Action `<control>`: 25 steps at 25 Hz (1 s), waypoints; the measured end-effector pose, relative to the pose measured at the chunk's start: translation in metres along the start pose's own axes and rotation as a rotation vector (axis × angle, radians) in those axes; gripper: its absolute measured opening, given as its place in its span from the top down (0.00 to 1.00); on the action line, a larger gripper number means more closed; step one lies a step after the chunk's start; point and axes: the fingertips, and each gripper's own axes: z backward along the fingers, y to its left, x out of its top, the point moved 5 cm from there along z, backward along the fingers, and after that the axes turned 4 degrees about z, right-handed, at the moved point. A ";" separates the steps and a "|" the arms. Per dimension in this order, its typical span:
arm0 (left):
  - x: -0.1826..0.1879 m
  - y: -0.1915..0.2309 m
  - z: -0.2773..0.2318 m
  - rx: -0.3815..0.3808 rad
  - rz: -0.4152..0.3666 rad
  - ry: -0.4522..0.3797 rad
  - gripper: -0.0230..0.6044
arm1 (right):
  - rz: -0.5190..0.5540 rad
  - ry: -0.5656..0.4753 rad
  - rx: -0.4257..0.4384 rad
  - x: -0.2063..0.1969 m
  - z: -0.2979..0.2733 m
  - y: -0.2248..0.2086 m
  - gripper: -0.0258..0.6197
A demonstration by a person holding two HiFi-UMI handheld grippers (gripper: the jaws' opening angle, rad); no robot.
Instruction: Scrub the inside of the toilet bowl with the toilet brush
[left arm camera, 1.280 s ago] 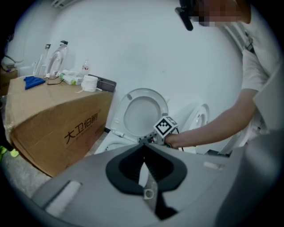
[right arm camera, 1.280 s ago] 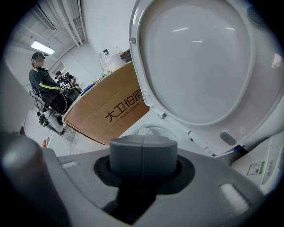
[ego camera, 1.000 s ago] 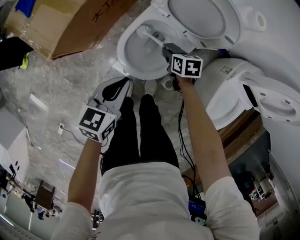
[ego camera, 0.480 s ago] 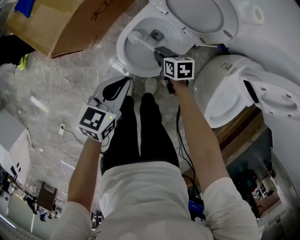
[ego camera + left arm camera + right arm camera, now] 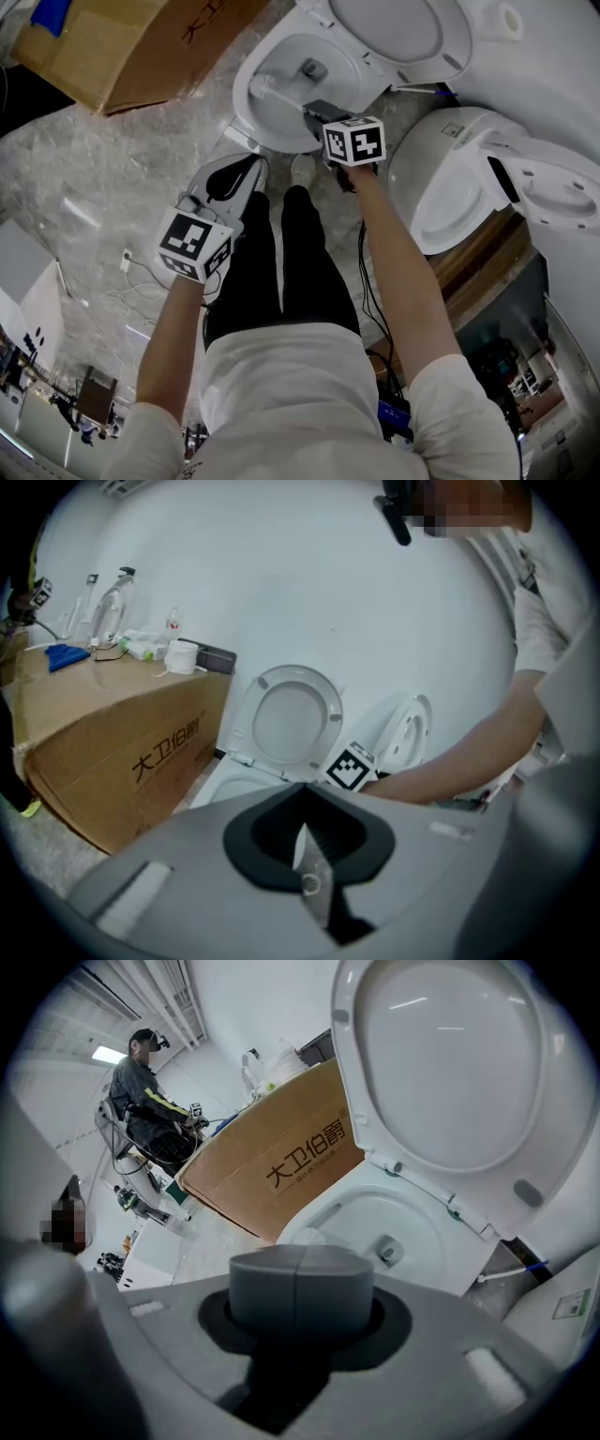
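Cardboard box (image 5: 141, 47) at far left. Left gripper (image 5: 239, 176) hangs beside the person's leg (image 5: 248, 267), jaws pressed together, nothing in them. Toilet bowl (image 5: 242, 105) ahead, seat (image 5: 403, 37) raised. Toilet brush (image 5: 270, 92) lies inside the bowl, head at its left wall. Right gripper (image 5: 314, 108), at the bowl's near rim, is clamped on the brush handle. Second toilet (image 5: 441, 187) at right.

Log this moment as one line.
right gripper: shut on white toilet brush | its head inside white ceramic toilet bowl | left gripper: shut, empty
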 end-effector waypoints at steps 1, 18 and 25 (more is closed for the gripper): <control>0.000 -0.001 0.000 -0.001 0.002 0.000 0.99 | 0.014 0.008 0.010 -0.002 0.000 0.002 0.73; -0.005 -0.016 -0.007 -0.036 -0.014 0.013 0.99 | 0.090 0.095 0.099 -0.038 0.016 0.005 0.73; -0.005 -0.018 -0.008 -0.040 -0.020 0.020 0.99 | 0.082 0.126 0.134 -0.054 0.027 -0.004 0.73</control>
